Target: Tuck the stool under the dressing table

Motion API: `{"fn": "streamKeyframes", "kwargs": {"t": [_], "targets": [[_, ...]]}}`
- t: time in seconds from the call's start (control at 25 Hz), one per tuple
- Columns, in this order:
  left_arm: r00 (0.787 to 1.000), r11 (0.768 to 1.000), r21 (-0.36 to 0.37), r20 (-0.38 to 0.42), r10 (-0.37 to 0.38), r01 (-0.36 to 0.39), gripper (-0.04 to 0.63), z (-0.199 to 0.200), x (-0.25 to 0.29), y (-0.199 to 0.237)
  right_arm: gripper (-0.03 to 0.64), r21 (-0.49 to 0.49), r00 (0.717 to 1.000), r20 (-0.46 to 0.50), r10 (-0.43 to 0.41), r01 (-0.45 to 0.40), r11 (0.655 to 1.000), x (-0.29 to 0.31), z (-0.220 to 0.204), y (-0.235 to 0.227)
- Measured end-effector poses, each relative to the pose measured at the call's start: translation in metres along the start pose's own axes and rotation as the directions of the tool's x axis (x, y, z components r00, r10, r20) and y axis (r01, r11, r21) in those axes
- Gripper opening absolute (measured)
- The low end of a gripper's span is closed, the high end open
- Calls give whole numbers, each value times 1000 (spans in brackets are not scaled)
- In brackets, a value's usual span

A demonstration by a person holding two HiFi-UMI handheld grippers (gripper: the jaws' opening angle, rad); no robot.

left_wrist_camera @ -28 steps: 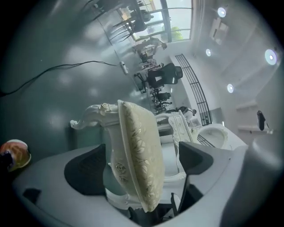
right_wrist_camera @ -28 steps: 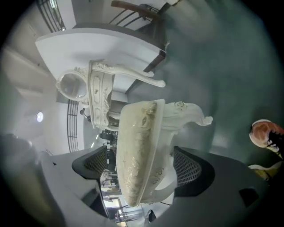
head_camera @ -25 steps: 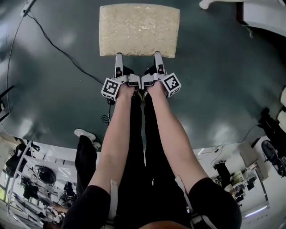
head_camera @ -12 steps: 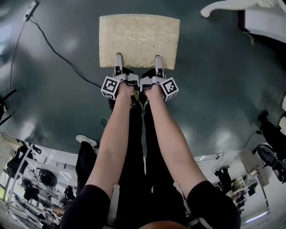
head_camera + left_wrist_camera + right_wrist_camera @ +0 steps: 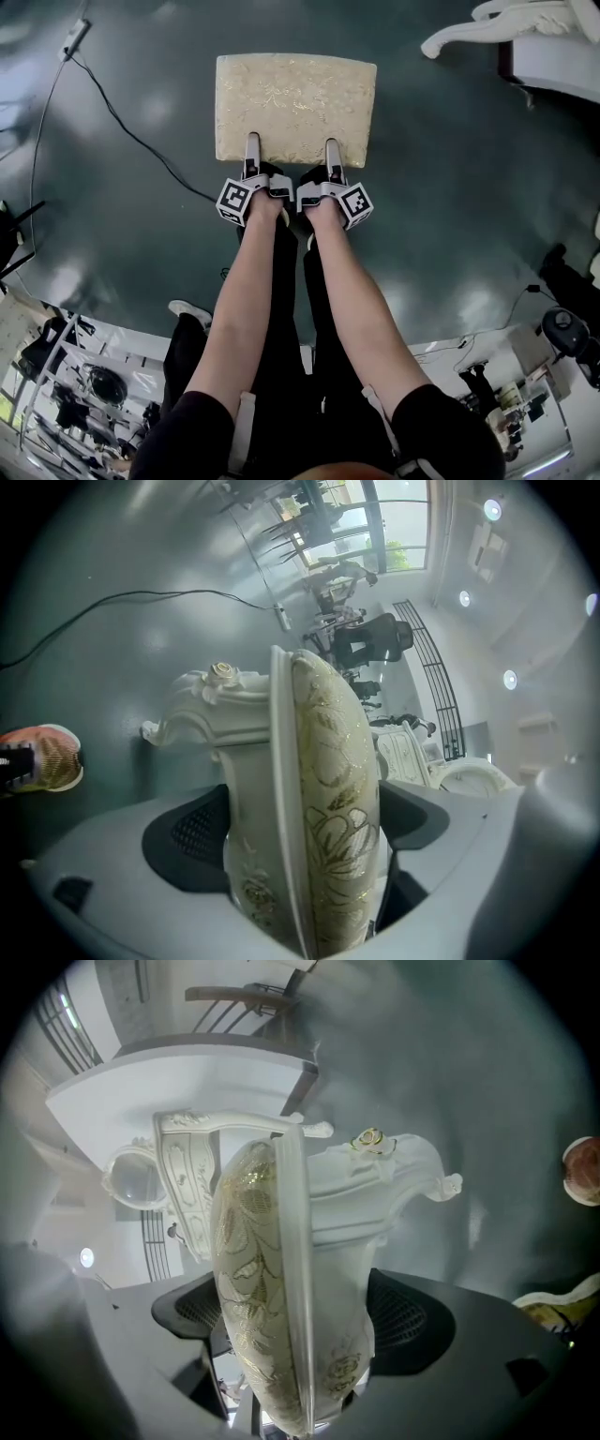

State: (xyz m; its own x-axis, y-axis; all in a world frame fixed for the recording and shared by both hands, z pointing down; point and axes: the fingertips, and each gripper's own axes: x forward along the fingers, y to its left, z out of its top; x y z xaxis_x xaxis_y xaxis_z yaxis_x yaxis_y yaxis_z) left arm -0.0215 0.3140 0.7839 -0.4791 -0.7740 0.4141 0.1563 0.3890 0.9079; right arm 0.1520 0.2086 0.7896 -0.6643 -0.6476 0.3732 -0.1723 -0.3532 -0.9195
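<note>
The stool [image 5: 295, 105] has a cream and gold brocade cushion on a carved white frame and stands on the dark green floor ahead of me. Both grippers hold its near edge. My left gripper [image 5: 251, 155] is shut across the seat's left part, one pad on the cushion [image 5: 337, 789] and the other on the white frame [image 5: 244, 855]. My right gripper [image 5: 334, 155] is shut the same way on the right part, the cushion [image 5: 253, 1269] and frame [image 5: 342, 1335] between its pads. The white dressing table [image 5: 525, 28] shows at the upper right.
A black cable [image 5: 122, 122] runs over the floor left of the stool. In the right gripper view the dressing table's carved front [image 5: 192, 1185] and round mirror [image 5: 136, 1176] lie beyond the stool. A shoe [image 5: 42, 758] is on the floor nearby. Shelving and gear fill the lower corners.
The stool and both grippers sit lower in the head view than a second ago. More of the dressing table's white leg shows at the upper right. Both grips are unchanged.
</note>
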Motion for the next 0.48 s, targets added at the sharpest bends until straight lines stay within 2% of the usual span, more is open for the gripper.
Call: {"fn": "streamKeyframes", "kwargs": {"t": [0.16,0.28,0.48], "targets": [[1000,1000,-6,-13,-10,10,500,6,24,-12,491,31,999,41,2,-3,1000,20,-5,16],[998,1000,-4,-62,-11,11,500,3,45,-19,491,39,996,88,1,-4,999,34,1,20],[996,1000,15,-92,-3,4,500,5,83,-35,491,61,994,107,16,-22,998,64,5,33]]}}
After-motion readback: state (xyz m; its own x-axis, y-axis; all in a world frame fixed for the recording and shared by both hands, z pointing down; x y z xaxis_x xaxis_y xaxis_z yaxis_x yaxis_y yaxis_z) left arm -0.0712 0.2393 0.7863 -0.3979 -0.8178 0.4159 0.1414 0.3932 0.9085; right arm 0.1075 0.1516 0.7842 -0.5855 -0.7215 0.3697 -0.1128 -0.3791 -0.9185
